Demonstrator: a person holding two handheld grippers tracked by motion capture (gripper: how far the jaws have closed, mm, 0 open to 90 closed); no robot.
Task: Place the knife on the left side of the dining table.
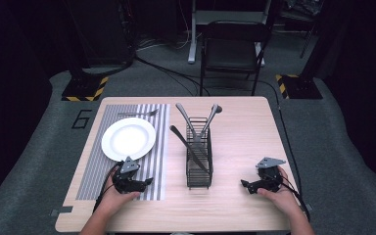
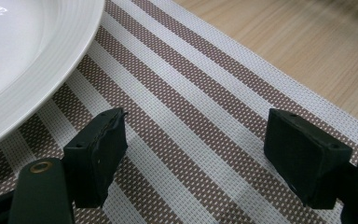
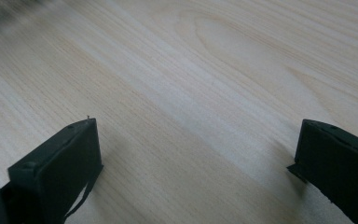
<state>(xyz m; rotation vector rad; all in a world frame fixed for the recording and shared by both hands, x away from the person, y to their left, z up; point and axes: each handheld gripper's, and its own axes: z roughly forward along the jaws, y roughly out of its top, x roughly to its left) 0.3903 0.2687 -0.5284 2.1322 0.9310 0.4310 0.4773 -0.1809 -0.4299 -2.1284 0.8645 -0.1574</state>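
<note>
Plate [image 1: 128,138]: white, empty, left of centre in the high view, on a striped placemat [image 1: 154,161].
Fork [image 1: 138,113]: already laid on the placemat's far end, beyond the plate.
Rack [image 1: 199,155]: black wire caddy at mid-frame, holding three more utensils [image 1: 195,128] leaning out of its top. Judged progress: early, one piece set and the rest not yet drawn.
Left gripper [image 1: 146,182]: lower left, low over the placemat just below the plate; jaws spread, nothing between them.
Right gripper [image 1: 245,184]: lower right, over bare tabletop [image 1: 245,132]; jaws spread, empty.
Obstructions: none on the tabletop; rack wires and crossed handles may snag a pull.
Chair [image 1: 232,46]: beyond the far edge.
</note>
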